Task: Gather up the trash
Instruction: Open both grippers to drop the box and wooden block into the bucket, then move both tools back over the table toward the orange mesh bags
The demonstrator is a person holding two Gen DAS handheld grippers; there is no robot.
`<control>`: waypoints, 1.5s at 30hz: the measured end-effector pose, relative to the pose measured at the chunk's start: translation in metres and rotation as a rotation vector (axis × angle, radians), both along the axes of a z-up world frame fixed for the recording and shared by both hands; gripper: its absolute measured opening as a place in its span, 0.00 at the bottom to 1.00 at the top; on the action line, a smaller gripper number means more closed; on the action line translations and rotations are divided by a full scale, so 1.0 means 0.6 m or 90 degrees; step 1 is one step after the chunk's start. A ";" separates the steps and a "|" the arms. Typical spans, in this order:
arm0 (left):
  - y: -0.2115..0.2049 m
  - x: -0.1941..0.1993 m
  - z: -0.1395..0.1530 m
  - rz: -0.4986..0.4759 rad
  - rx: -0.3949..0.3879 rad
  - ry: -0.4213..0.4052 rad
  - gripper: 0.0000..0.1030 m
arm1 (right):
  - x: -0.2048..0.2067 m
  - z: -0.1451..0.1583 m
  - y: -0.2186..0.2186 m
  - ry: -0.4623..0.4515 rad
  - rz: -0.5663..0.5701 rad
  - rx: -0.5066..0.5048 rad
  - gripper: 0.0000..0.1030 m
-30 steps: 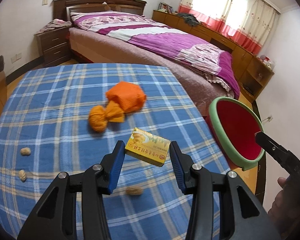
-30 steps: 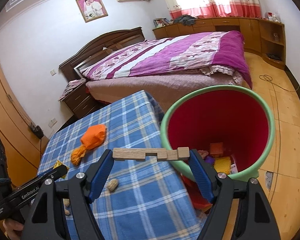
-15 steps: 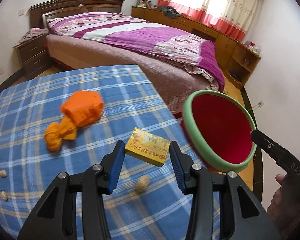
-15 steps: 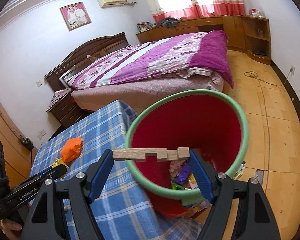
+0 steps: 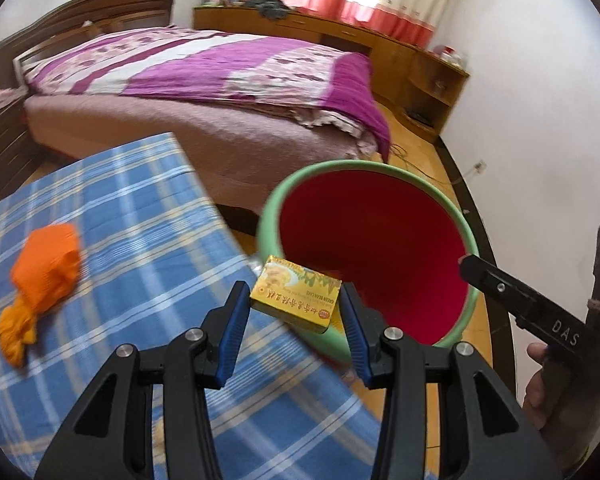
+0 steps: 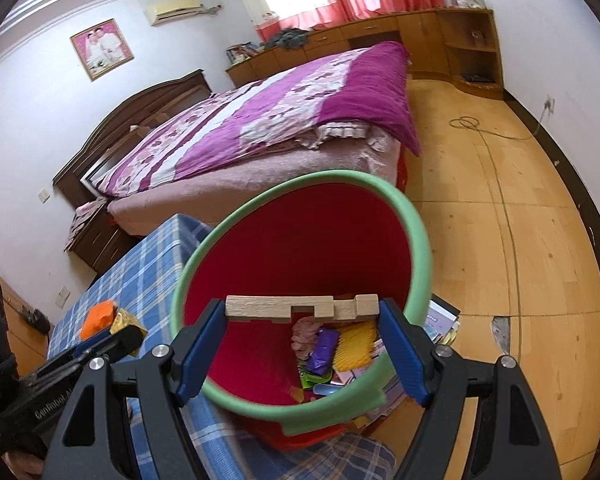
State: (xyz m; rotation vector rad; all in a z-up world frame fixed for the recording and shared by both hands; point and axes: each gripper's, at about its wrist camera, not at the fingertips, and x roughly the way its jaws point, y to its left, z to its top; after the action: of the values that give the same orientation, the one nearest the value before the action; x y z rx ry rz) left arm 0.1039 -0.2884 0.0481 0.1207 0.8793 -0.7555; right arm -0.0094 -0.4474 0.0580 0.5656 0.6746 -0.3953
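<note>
2 grippers, each loaded, at the green-rimmed red bin (image 5: 420,184).

The left gripper (image 5: 294,316) clamps a yellow box (image 5: 296,298) at the bin's near rim, beside the blue plaid table (image 5: 140,216). The right gripper (image 6: 302,326) pinches a notched wooden block (image 6: 300,308) above the bin's opening, with wrappers (image 6: 332,354) lying inside.
</note>
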 end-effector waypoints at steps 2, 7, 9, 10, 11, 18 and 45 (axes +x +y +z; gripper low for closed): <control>-0.022 -0.001 -0.005 -0.020 0.000 -0.002 0.45 | 0.001 -0.003 -0.011 0.001 -0.006 0.003 0.76; -0.056 -0.004 -0.015 -0.050 0.011 -0.001 0.45 | 0.004 -0.006 -0.029 0.001 -0.012 0.006 0.77; -0.066 -0.008 -0.020 -0.063 0.017 -0.005 0.45 | 0.006 -0.008 -0.034 0.000 -0.011 0.004 0.77; -0.070 -0.009 -0.022 -0.068 0.021 -0.005 0.45 | 0.006 -0.008 -0.036 0.000 -0.012 0.004 0.77; -0.075 -0.009 -0.025 -0.075 0.025 -0.002 0.46 | 0.007 -0.010 -0.038 0.001 -0.012 0.005 0.77; -0.092 -0.004 -0.031 -0.083 0.024 -0.003 0.59 | 0.014 -0.012 -0.057 -0.008 -0.005 0.014 0.86; 0.026 0.019 -0.002 0.034 -0.002 0.005 0.60 | 0.010 0.008 0.017 -0.022 0.035 0.011 0.86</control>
State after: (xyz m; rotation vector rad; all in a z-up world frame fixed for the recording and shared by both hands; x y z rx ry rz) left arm 0.1152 -0.2729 0.0467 0.0915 0.8855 -0.7069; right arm -0.0032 -0.4370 0.0625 0.5674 0.6596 -0.3290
